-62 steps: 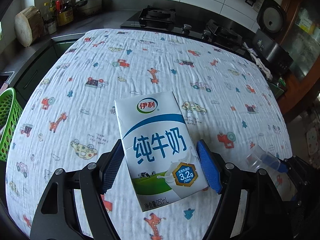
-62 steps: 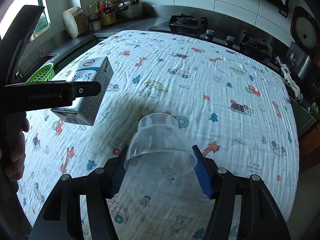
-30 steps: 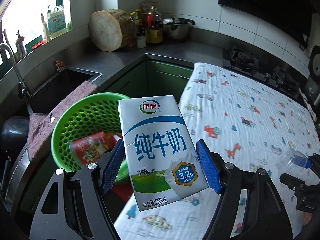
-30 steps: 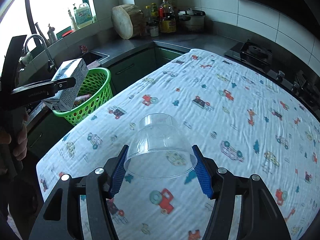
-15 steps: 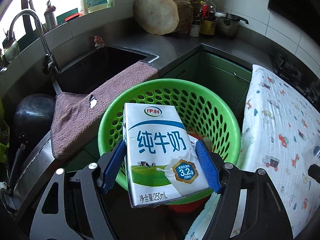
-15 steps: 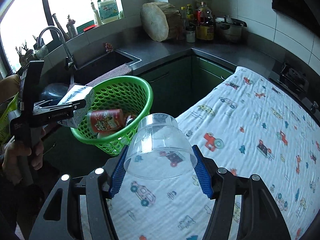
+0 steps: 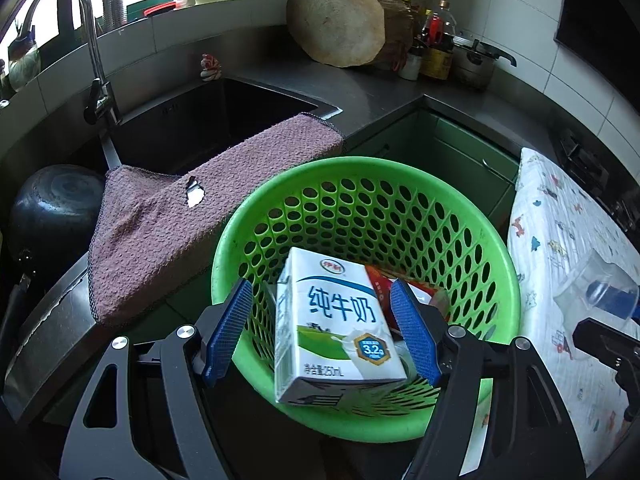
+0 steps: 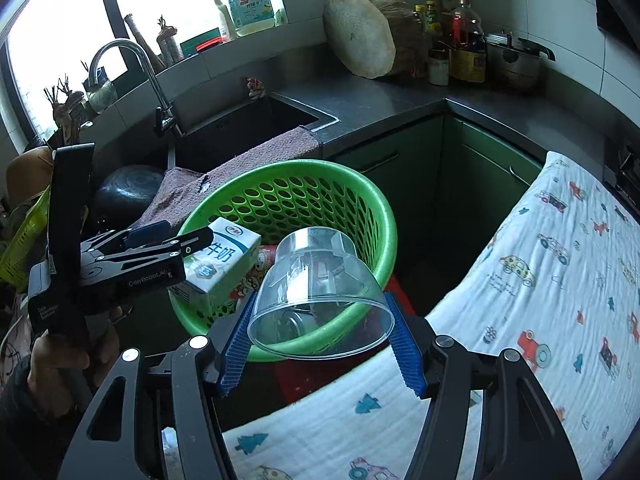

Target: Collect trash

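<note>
Carton (white, blue lettering) now inside basket

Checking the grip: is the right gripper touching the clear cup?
Touching. The right wrist view shows the right gripper with its blue pads pressed on both sides of the clear cup at its wide rim, no gap.

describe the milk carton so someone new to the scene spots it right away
Find the round green basket in front of the sink, beside the cloth-covered table. The milk carton lies in the basket, between the open left hand-held gripper pads. It is the only white box, with blue lettering and a green meadow picture.
</note>
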Tool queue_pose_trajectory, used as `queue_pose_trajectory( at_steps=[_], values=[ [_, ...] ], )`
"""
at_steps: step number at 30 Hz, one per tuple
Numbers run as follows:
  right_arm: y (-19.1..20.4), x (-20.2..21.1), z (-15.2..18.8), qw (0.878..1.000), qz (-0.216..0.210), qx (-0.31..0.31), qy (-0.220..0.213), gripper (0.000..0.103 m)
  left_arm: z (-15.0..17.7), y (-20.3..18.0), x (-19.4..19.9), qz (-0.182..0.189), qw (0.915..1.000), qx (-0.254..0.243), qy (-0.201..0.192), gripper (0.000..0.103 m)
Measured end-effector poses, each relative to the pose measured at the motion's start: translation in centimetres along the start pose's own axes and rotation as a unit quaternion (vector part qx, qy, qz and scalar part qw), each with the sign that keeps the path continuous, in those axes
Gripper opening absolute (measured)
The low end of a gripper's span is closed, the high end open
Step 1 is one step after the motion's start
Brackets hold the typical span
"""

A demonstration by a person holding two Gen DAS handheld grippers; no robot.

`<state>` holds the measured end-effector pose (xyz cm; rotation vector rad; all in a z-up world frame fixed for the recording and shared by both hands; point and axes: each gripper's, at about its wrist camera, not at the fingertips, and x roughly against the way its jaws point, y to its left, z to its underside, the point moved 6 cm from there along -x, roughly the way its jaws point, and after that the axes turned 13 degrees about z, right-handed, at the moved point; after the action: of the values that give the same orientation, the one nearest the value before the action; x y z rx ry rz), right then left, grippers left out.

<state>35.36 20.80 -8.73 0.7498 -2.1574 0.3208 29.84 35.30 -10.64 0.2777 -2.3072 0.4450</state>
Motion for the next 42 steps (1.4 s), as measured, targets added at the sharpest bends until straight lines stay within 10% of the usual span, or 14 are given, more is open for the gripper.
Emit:
queue_pose_trajectory(
  at_steps=[20,42],
  values=[
    [4.2,-5.6,-1.1,0.999,-0.035,-0.005,0.028,0.062,-0.2,1.9,2.2,-0.002,0.9997,0.020,-0.014,0.081],
    [2.8,-1.3,0.7,0.999,-0.029,-0.004,0.012,0.070,1.3,0.4,6.0,-0.003,0.9996,-0.003,-0.028,0.091]
  ],
)
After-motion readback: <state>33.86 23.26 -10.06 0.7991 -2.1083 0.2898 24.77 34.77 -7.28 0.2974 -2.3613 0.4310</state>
